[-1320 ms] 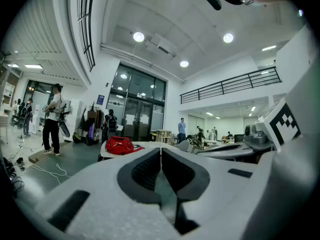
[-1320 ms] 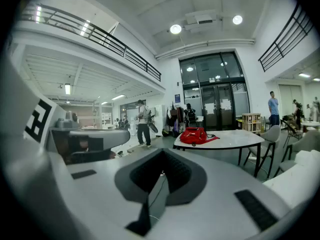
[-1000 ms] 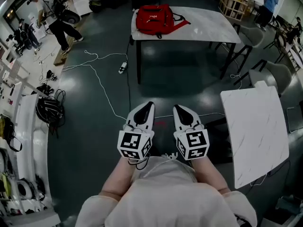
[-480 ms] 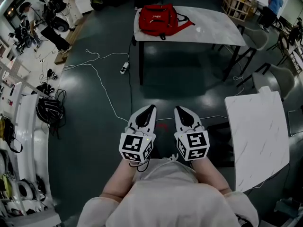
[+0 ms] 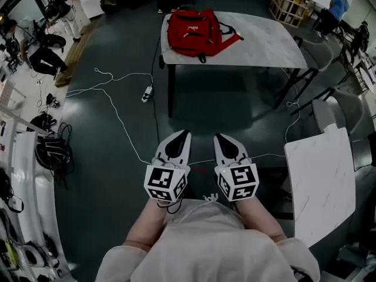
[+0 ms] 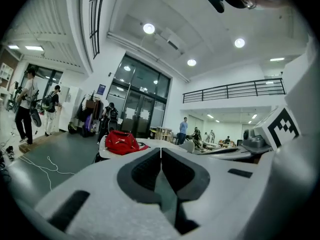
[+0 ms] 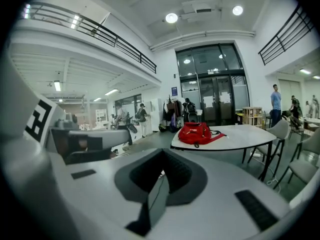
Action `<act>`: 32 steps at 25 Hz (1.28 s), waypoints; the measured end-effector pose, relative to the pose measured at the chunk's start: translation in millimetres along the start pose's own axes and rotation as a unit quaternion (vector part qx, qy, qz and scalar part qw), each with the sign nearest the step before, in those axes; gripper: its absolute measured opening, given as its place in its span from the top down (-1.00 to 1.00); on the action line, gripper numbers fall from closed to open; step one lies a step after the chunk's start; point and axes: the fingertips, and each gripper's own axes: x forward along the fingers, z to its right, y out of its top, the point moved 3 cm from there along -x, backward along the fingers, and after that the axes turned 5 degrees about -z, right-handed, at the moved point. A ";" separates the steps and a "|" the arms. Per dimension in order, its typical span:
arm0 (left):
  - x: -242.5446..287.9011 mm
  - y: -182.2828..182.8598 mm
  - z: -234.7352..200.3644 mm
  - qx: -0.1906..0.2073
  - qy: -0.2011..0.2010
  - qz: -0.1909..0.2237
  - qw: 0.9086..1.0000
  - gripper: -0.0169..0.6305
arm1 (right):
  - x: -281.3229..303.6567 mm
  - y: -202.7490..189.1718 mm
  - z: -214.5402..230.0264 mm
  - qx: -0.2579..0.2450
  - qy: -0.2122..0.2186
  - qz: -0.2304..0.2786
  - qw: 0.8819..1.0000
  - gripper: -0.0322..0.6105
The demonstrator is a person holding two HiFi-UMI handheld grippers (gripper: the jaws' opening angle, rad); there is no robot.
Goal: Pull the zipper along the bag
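A red backpack (image 5: 197,31) lies on the left half of a white marble table (image 5: 264,37), far ahead of me. In the left gripper view the backpack (image 6: 121,143) is small and distant; in the right gripper view the bag (image 7: 196,133) rests on the table (image 7: 240,134). Both grippers hang side by side near the person's body, over the dark floor. The left gripper (image 5: 182,134) is shut with nothing in it, its jaws meeting at the tip (image 6: 161,149). The right gripper (image 5: 219,136) likewise looks shut and empty (image 7: 162,154).
A second white table (image 5: 320,181) stands at the right. White cables (image 5: 117,107) and a power strip (image 5: 144,93) lie on the floor to the left. Chairs (image 5: 329,46) stand by the far table. People stand at the far left (image 5: 41,40) and top right (image 5: 339,4).
The table and the backpack have come slightly lower and nearer in the head view. Both grippers keep the same pose, side by side and shut.
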 end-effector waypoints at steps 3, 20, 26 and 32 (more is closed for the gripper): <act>33.6 14.2 -41.1 -0.002 -0.012 -0.003 1.000 0.88 | 46.9 20.4 7.6 0.004 -0.011 -0.001 1.000 0.82; 145.1 65.1 -206.5 -0.015 -0.038 -0.024 0.999 0.88 | 249.1 105.5 27.8 0.034 -0.028 -0.042 0.998 0.81; 173.4 54.2 -238.6 -0.025 -0.015 -0.049 0.998 0.88 | 299.2 104.7 40.5 0.035 -0.005 -0.059 0.998 0.81; 228.4 68.7 -275.2 -0.005 0.000 -0.050 0.999 0.89 | 366.1 122.0 66.3 0.026 0.029 -0.066 0.997 0.81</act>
